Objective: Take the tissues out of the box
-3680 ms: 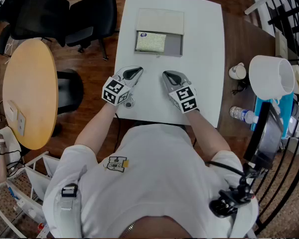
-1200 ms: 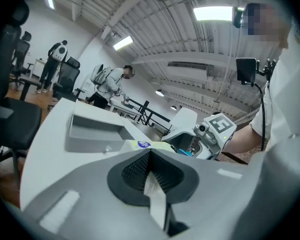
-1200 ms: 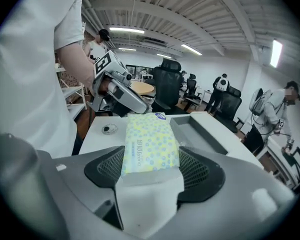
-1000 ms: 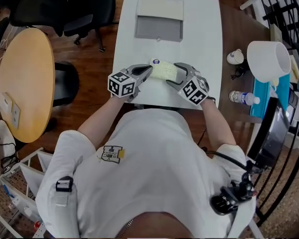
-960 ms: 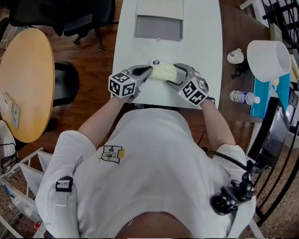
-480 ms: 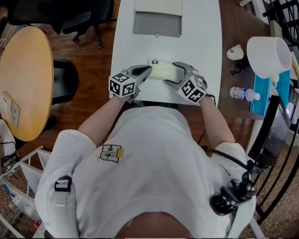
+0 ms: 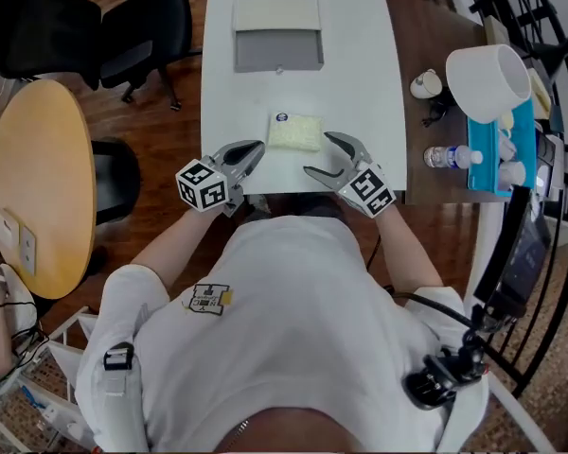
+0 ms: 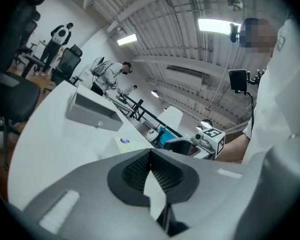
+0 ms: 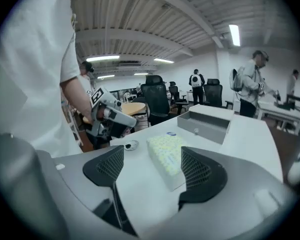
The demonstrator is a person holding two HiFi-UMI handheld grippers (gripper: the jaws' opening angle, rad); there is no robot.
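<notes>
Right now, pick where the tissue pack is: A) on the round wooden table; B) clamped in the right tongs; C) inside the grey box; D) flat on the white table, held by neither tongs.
D: the tissue pack lies flat on the white table in front of the empty grey box, just ahead of the right tongs, whose opening jaws hold nothing.

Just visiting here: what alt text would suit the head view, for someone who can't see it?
Seen from above, a person in a white shirt holds a left tool and a right tool just short of a tissue pack lying on a white table. The right tool's jaws are opening, empty; an open grey box sits farther back.
</notes>
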